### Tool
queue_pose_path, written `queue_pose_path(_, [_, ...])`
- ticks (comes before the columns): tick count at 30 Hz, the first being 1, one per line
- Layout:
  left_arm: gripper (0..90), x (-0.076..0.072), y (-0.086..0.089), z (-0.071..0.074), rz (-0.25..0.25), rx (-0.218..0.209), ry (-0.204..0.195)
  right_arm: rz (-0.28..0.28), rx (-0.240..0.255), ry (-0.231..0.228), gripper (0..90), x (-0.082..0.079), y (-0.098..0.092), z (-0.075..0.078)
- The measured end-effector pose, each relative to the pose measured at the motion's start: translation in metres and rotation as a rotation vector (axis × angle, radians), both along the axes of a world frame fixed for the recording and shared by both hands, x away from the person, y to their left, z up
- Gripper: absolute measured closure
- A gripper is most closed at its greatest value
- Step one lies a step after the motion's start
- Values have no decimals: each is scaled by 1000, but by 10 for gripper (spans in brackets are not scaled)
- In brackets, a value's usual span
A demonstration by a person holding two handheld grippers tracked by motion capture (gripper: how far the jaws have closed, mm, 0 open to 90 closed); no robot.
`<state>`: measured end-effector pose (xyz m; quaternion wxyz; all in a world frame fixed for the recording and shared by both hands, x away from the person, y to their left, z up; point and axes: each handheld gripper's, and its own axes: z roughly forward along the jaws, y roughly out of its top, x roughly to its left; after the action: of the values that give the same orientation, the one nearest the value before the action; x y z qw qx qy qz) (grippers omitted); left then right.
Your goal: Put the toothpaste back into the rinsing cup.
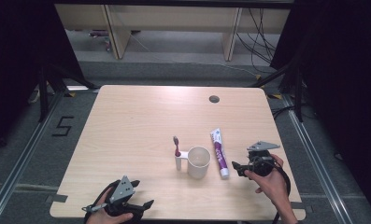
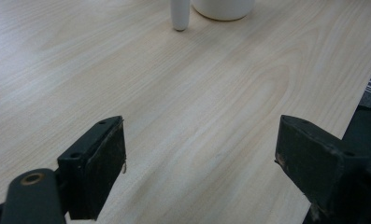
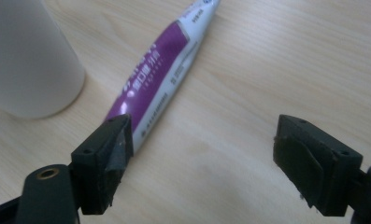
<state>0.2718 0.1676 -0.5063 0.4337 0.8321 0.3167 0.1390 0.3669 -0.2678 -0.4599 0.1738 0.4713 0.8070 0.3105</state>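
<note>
Purple tube (image 3: 162, 77) lies flat just ahead of our right gripper (image 3: 202, 154), its jaws spread and empty. We judge it soft and light; grip mid-body. Left gripper (image 2: 199, 154) gapes, holding nothing, well short of the cup (image 2: 223, 8).

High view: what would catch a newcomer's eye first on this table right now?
Probably the purple-and-white toothpaste tube lying flat beside the white cup near the table's middle, with a toothbrush standing upright at the cup's other side. The right gripper sits open just beside the tube's near end, while the left gripper waits open at the near edge of the table.
</note>
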Motion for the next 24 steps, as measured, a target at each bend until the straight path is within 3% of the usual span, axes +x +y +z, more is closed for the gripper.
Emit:
queue_pose_path(1, [160,0,-1,-1,8,-16,1,-3,6,13,223,2,2,2])
queue_pose_path(3, [159,-1,-2,0,7,-12,2,30,-19,-2,235,9,7,3])
queue_pose_path(5, [159,0,0,1,-7,27,1,31,-26,18,240,13,11,5])
queue_pose_path(8, [159,0,0,1,-14,33,-1,32,-34,44,247,20,22,7])
queue_pose_path(10, [160,1,0,1,-15,37,0,63,-54,36,248,27,26,6])
queue_pose_path(11, [159,1,-1,0,-10,7,-3,55,-47,46,251,29,30,5])
queue_pose_path(12, [159,1,0,1,-8,27,-5,75,-70,45,251,34,33,4])
queue_pose_path(14, [160,1,-1,1,-9,21,-1,67,-69,73,258,36,40,3])
queue_pose_path(15, [159,0,-3,0,-2,-9,5,84,-88,66,265,41,42,2])
queue_pose_path(18, [160,1,-2,0,-13,9,-1,90,-97,71,299,49,50,-1])
queue_pose_path(21, [160,0,-4,0,-5,-15,3,92,-121,102,313,56,57,-1])
queue_pose_path(22, [160,0,-2,0,-8,15,-4,89,-129,113,315,60,59,-1])
queue_pose_path(23, [160,0,-3,0,-7,-6,0,89,-136,101,321,64,61,-3])
queue_pose_path(24, [160,0,-3,0,-7,-14,2,70,-127,128,329,64,64,-2])
